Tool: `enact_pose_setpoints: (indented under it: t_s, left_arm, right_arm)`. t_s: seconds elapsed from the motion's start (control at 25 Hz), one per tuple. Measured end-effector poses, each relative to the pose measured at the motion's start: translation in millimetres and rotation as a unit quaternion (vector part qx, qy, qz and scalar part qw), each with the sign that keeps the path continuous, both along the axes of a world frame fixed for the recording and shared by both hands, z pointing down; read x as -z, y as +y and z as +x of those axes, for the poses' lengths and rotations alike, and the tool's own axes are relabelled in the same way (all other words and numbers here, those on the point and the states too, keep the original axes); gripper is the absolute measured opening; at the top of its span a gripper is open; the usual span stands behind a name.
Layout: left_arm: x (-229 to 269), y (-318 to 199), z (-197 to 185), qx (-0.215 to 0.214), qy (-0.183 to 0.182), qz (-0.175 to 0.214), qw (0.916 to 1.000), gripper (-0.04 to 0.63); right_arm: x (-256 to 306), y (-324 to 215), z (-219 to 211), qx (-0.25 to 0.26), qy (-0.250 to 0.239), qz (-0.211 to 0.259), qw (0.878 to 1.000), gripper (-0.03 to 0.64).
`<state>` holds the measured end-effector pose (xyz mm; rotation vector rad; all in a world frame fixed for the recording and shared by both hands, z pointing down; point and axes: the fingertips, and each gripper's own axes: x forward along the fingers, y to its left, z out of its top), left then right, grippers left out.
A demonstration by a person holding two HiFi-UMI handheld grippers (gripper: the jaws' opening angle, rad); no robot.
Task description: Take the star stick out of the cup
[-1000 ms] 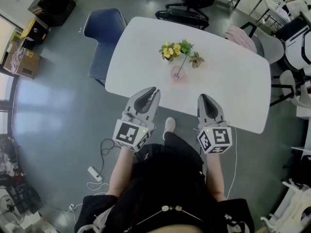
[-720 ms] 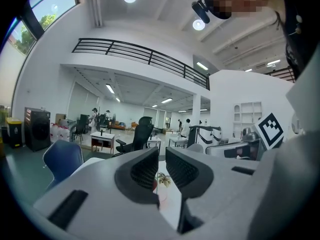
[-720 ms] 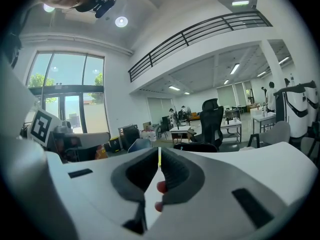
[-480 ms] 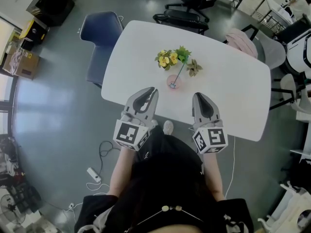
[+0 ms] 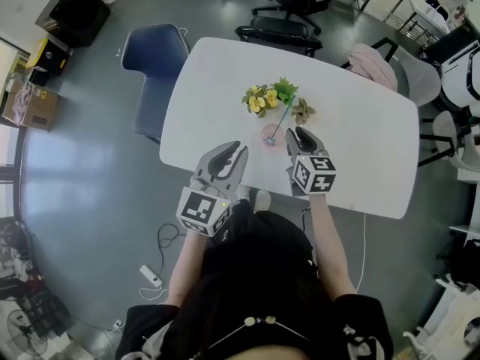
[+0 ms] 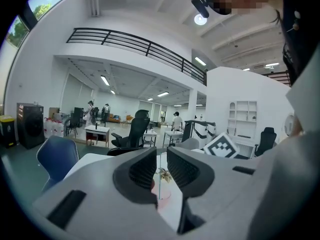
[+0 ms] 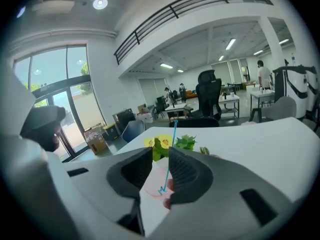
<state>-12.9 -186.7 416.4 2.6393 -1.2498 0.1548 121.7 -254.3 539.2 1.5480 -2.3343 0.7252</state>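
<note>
Now, your right hand-held gripper [image 5: 298, 132]: jaws opening, spread apart with nothing pressed between the pads. Its tips sit over the counter just at the 3 o'clock side of the cup. In the right gripper view, the cup and the stick show through the gap, beyond the tips.
Your left hand-held gripper [image 5: 237, 148]: jaws a little apart and empty. It sits at about 7 o'clock from the cup, near the counter's near edge, apart from everything on it.
Cup [image 5: 270, 135]: pink and see-through, upright on the white counter [image 5: 360, 141], near the middle of its near half.
Star stick [image 5: 281, 115]: thin and blue-green, its lower end inside the cup. It leans out over the rim toward 1 o'clock, and neither gripper touches it.
Yellow flowers [image 5: 262, 100]: a small bunch with green leaves, lying at 12 o'clock from the cup, close to it.
Dried flower [image 5: 304, 112]: brownish, at 1 o'clock from the cup, just past the stick's upper end.
Blue chair [image 5: 154, 58]: on the floor off the counter's 10 o'clock side.
</note>
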Motion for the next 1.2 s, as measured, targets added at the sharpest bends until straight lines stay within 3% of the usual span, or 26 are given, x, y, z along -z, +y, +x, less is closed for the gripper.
enact_pose_setpoints:
  t_s: [0.2,0.48,0.8,1.2]
  left_arm:
    - [-4.3,-2.3,-17.3,0.019,0.003,-0.007,0.9998,0.054]
    - [-12.7,-14.7,-44.5,0.048,0.016,-0.023,0.9984,0.054]
    - [-16.2,-21.5,-51.4,0.048,0.014,-0.026,0.9984,0.054]
    - [-11.5,-23.9,-46.6,0.033,0.013,-0.019,0.9992,0.054]
  right_arm:
    - [-57.2,-29.9,-2.8,-0.002,0.011,-0.079,0.997,0.103]
    - [-81.1,-47.4,-16.1,0.009,0.030,-0.108,0.994,0.101]
    - [-75.9,-50.9,-17.0,-0.009,0.045,-0.097,0.994,0.032]
    - [-43.4,-41.5,-16.7,-0.013,0.020,-0.053,0.998,0.023]
